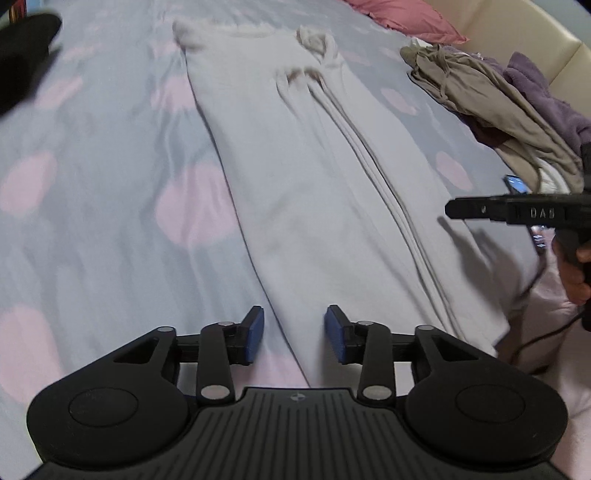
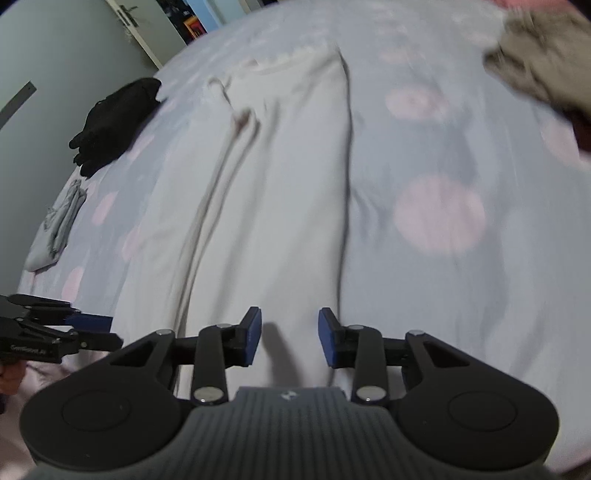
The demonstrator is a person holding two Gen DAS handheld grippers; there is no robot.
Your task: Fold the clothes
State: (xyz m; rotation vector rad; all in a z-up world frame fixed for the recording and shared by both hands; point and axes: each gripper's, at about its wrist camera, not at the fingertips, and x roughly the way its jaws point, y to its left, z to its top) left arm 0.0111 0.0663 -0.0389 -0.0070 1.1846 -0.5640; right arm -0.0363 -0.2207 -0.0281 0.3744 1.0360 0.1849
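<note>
A long pale grey garment (image 1: 314, 184) (image 2: 266, 203) lies flat on the spotted bedsheet (image 1: 110, 166), folded lengthwise, with a ridge of layered edges down its right half in the left wrist view. My left gripper (image 1: 294, 321) hovers open over the garment's near left edge, and its blue pads (image 1: 255, 332) touch nothing. My right gripper (image 2: 290, 325) stands open over the garment's near end, nothing between its pads (image 2: 327, 339). Each gripper shows from the side in the other's view: the right gripper (image 1: 448, 210) held by a hand, the left gripper (image 2: 92, 328).
A black garment (image 2: 114, 122) and a small grey one (image 2: 55, 229) lie at the bed's left side. Khaki clothes (image 1: 491, 99) and a purple garment (image 1: 543, 96) are piled at the right. A pink pillow (image 1: 402, 18), a phone (image 1: 515, 183) and a cable (image 1: 535, 339) are nearby.
</note>
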